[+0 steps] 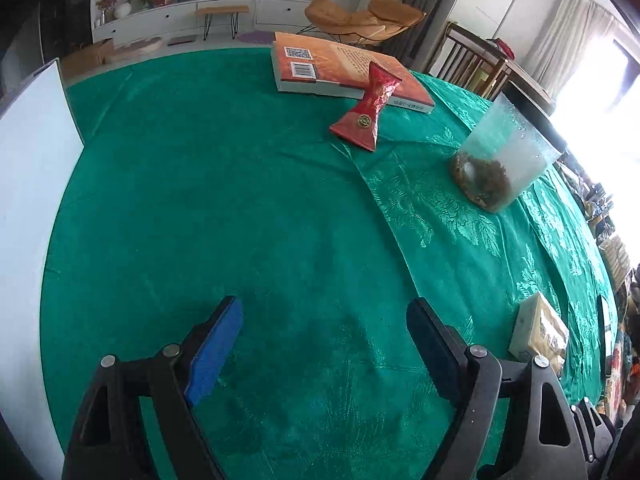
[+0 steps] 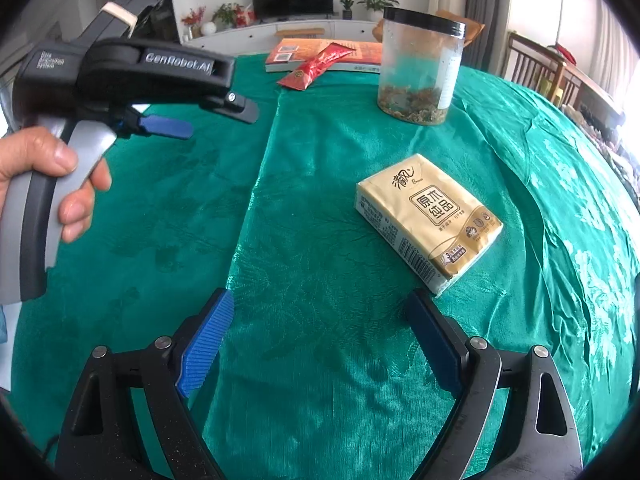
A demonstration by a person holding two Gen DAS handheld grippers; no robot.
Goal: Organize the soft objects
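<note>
Gold-wrapped tissue pack [image 2: 430,222] lies flat, rectangular, unsquashed.

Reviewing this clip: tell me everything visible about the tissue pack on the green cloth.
The tissue pack is a flat rectangular block in glossy gold-tan plastic wrap, with a dark framed label of large characters on top and small print plus a barcode along its pale side. It looks sealed and soft-sided. It lies flat and skewed on the green tablecloth, in front of the clear jar and apart from it. Nothing grips it: the right gripper is open just short of its near corner. The left wrist view catches only its edge.
</note>
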